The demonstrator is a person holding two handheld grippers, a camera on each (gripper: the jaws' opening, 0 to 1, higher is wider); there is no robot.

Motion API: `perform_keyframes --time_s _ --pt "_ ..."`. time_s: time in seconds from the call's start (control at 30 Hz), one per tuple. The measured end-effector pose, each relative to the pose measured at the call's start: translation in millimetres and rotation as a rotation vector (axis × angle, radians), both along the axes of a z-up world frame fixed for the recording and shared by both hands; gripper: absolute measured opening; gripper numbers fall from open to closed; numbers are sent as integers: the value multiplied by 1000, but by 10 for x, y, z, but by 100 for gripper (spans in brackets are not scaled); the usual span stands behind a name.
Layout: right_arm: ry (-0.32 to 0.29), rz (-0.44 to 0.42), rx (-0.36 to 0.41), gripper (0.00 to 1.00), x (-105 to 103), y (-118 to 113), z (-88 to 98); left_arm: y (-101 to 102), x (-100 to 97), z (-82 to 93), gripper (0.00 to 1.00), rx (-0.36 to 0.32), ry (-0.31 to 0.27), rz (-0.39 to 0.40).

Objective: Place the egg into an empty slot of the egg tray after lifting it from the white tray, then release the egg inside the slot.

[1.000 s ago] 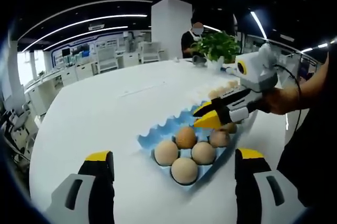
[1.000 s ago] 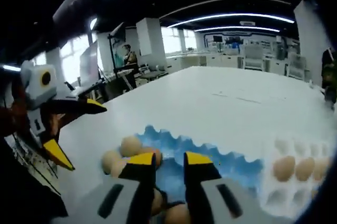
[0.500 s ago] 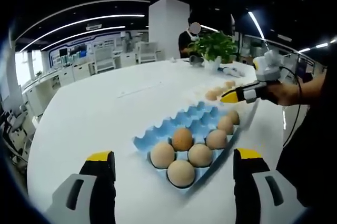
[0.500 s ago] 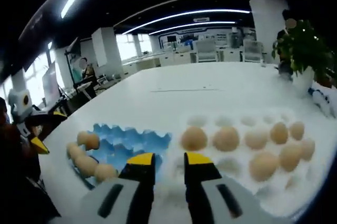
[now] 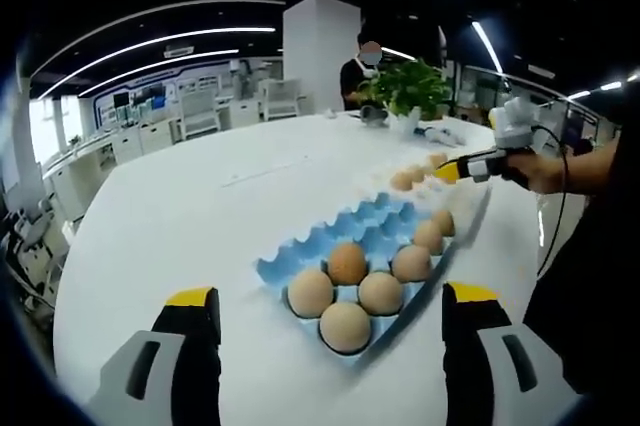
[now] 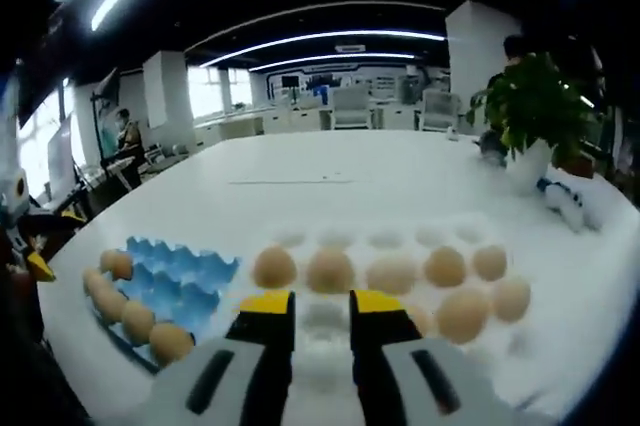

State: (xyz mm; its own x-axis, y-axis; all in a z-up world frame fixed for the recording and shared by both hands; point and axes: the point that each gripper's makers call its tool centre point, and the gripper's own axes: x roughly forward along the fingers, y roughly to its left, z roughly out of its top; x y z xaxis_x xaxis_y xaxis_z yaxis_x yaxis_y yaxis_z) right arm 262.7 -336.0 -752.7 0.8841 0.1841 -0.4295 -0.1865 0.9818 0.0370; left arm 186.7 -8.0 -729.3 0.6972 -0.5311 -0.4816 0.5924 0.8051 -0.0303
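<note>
Brown-shelled eggs sit in two places on the white table: six in the near slots of the blue egg tray, and a spread of them in the white tray beyond it. In the right gripper view the right gripper hovers over the near edge of the white tray, its yellow-tipped jaws a narrow gap apart and nothing between them; the closest candidates are the egg just left of the tips and its neighbour. The left gripper hangs back over the table with its jaws wide apart and empty, the blue tray lying between them in its own view. An egg is light, rigid and smooth, and its shell will likely crack under a hard pinch, so a gentle close across the widest part of the egg, with the pads on opposite sides, seems the safest hold. The rounded surface could slip if gripped near the top. The blue tray's far rows look empty, which leaves plenty of free slots.
</note>
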Motion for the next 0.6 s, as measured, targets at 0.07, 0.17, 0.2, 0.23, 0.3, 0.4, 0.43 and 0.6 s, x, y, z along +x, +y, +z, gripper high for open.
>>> perform_keyframes --time_s 0.07,0.17,0.2,0.23,0.3,0.4,0.43,0.6 --pt "-10 -39 -18 21 10 -132 11 -4 2 2 91 1 -1 -2" --pt "0 -63 -34 22 12 -247 -23 -2 6 5 92 0 -3 1" --pt "3 -67 -50 22 15 -283 -43 -1 5 4 91 0 -2 1" --pt "14 -67 -59 23 16 -305 -70 -2 1 2 91 1 0 -1" --pt "28 -72 -64 23 23 -333 -117 -2 0 1 91 3 0 -2" --pt "52 -71 -85 24 37 -365 -193 -2 -2 0 91 3 1 -4" --pt "47 -72 -90 24 57 -376 -207 0 1 3 91 3 0 -3" --pt "67 -94 -43 28 45 -416 -296 13 4 13 90 2 -1 0"
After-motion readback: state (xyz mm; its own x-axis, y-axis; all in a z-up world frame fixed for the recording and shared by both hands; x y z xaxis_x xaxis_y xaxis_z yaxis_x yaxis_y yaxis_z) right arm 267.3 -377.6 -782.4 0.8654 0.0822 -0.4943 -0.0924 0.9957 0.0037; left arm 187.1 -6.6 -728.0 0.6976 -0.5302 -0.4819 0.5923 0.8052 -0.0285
